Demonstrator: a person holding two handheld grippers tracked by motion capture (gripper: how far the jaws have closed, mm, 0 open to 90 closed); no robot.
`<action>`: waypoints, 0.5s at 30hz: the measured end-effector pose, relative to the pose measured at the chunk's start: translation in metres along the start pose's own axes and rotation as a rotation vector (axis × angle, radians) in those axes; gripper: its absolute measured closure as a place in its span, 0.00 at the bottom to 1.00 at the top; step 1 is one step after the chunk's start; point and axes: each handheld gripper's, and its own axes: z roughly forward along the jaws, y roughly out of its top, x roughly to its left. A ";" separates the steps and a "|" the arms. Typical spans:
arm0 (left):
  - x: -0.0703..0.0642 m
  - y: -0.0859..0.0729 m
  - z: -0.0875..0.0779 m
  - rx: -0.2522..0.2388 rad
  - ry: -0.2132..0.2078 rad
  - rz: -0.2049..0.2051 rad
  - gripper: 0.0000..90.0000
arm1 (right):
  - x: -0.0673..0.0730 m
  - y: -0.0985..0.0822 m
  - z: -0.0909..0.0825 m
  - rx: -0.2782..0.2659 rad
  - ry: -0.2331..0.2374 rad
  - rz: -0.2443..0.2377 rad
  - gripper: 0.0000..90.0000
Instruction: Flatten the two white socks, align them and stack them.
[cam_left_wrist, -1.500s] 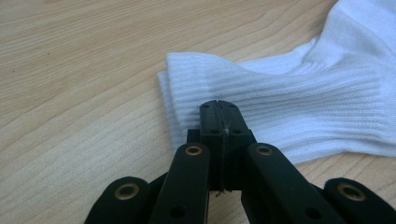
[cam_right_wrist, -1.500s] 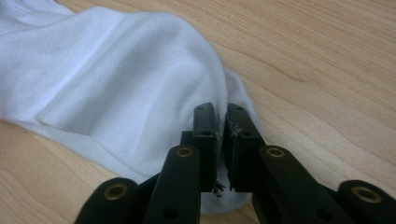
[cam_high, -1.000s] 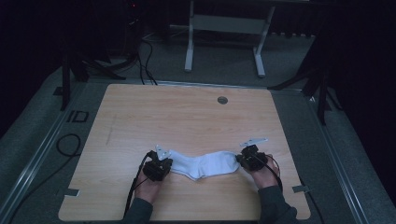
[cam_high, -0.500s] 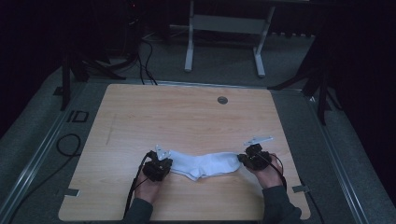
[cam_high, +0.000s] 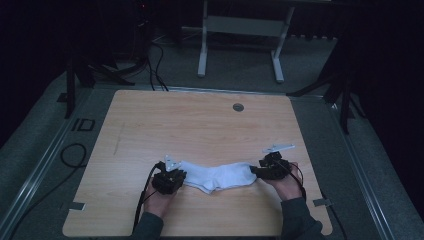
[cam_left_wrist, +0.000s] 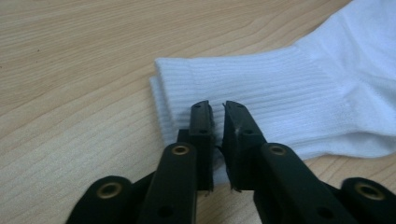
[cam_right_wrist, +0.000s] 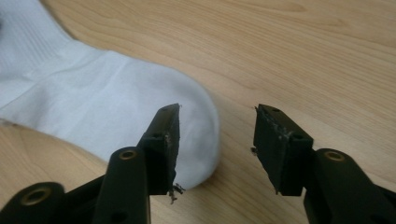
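Right now your white sock (cam_high: 217, 176) lies flat near the front edge of the worktop (cam_high: 200, 125), cuff to your left, toe to your right, stretched between both tools. Left gripper (cam_left_wrist: 217, 108): jaws have just been easing apart, a thin slit shows between them, ribbed cuff edge sits in the slit; I can't tell if the pads pinch it or not. Right gripper (cam_right_wrist: 217, 116): jaws have just been opening, now wide, nothing clamped; the toe lies under the left jaw, and the gap is mostly bare wood. Risks, my read: if you pull back with the left before it fully lets go, the cuff drags and the sock bunches or skews. If you re-close the right from here, you grab only the toe's edge or just air, since the fabric sits off-centre. Beyond the sock, the worktop runs bare out to the round grommet (cam_high: 238, 107) near the far edge.
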 end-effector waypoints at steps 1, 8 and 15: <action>0.000 0.000 -0.001 -0.003 0.004 0.000 0.87 | 0.000 0.000 0.000 -0.001 0.000 -0.002 0.55; 0.004 0.002 -0.009 -0.038 0.020 -0.008 0.75 | -0.003 0.000 0.002 -0.001 -0.006 0.004 0.53; 0.018 0.004 -0.019 -0.064 0.052 -0.040 0.69 | -0.008 -0.001 0.000 0.005 -0.013 0.016 0.52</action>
